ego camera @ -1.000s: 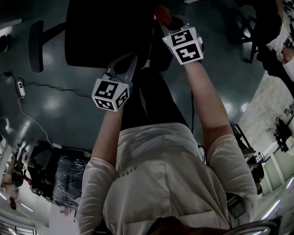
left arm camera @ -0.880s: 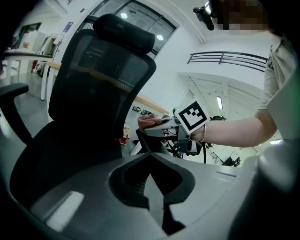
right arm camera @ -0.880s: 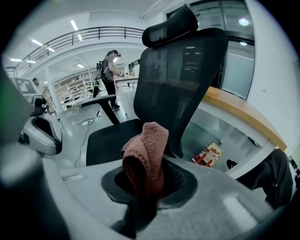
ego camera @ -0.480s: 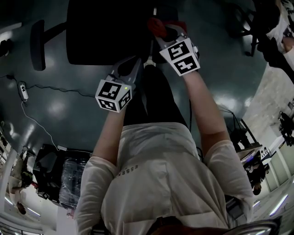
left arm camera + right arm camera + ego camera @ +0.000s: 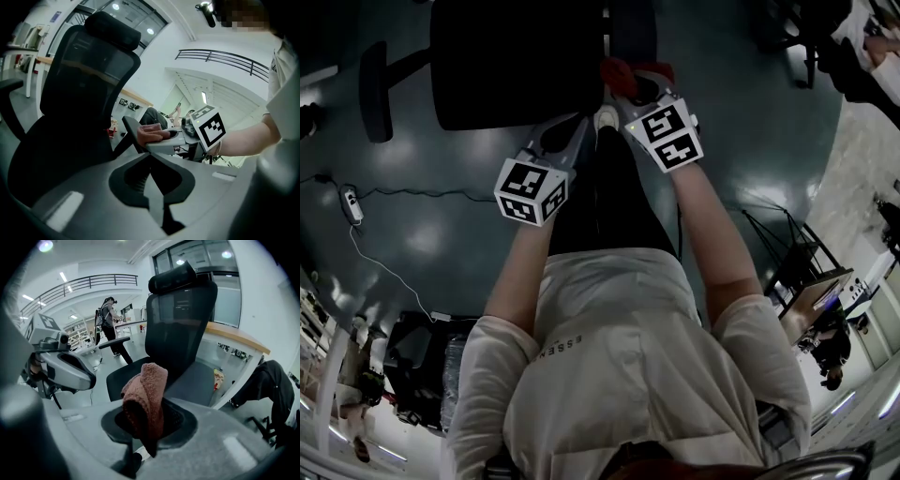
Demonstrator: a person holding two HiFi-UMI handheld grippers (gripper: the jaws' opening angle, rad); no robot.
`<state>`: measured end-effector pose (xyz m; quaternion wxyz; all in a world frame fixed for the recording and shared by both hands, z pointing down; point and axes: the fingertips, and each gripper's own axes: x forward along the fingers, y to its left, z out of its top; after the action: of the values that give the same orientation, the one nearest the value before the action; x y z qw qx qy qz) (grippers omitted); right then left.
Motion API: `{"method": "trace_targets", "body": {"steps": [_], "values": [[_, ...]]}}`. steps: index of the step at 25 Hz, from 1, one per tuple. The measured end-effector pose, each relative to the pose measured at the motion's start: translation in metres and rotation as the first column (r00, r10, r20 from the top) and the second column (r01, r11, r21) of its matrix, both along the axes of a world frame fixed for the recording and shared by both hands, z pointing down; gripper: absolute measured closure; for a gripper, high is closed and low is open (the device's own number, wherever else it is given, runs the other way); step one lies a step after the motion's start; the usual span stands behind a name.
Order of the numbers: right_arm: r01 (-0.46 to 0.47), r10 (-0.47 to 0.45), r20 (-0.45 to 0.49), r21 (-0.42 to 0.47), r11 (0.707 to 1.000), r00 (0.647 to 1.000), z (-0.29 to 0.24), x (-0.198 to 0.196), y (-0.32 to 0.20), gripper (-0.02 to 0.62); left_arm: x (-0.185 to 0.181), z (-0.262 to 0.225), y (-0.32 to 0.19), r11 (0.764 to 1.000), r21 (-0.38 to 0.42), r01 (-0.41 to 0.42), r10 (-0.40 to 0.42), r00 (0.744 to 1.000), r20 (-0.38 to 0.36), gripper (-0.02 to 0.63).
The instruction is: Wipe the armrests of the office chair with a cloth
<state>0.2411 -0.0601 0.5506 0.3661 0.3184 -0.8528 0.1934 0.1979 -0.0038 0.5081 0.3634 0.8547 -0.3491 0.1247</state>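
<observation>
A black mesh office chair (image 5: 516, 66) stands in front of me. My right gripper (image 5: 630, 82) is shut on a reddish knitted cloth (image 5: 622, 73), which is pressed against the chair's right armrest (image 5: 130, 130). In the right gripper view the cloth (image 5: 146, 397) sticks up out of the jaws of the right gripper (image 5: 146, 414), in front of the chair's back (image 5: 185, 319). My left gripper (image 5: 566, 129) hovers by the seat's front edge. Its jaws are closed on nothing in the left gripper view (image 5: 151, 157). The chair's left armrest (image 5: 373, 89) is free.
A cable and a power strip (image 5: 352, 202) lie on the dark floor at the left. Carts and equipment (image 5: 802, 281) stand at the right. A person (image 5: 108, 319) stands at a bench behind the chair, and another black chair (image 5: 272, 390) is to its right.
My right gripper has drawn the cloth back along the armrest toward me. The left gripper has hardly moved.
</observation>
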Motion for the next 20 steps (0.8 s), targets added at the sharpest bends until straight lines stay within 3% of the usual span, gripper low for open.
{"method": "trace_targets", "body": {"steps": [4,8,11,15,20], "values": [[-0.026,0.026,0.011,-0.012,1.000,1.000,-0.002,0.000,0.030,0.541,0.002,-0.001,0.013,1.000,0.000,-0.012,0.012,1.000,-0.004,0.589],[-0.055,0.064,0.059,-0.146,0.988,0.996,0.001,0.001,0.069,0.541,0.004,-0.005,0.021,1.000,0.002,-0.022,0.022,1.000,-0.006,0.589],[-0.119,0.134,0.080,-0.172,0.978,0.988,0.000,0.018,0.084,0.541,0.007,-0.007,0.020,1.000,0.002,-0.029,0.029,1.000,-0.006,0.589],[-0.199,0.213,0.067,-0.170,0.965,0.975,-0.001,0.058,0.066,0.541,0.012,-0.007,0.004,1.000,0.002,-0.023,0.023,1.000,-0.003,0.589],[-0.222,0.230,0.049,-0.141,0.965,0.972,0.003,0.101,0.006,0.541,0.027,-0.001,-0.028,1.000,-0.003,0.006,-0.006,1.000,-0.003,0.589]]}}
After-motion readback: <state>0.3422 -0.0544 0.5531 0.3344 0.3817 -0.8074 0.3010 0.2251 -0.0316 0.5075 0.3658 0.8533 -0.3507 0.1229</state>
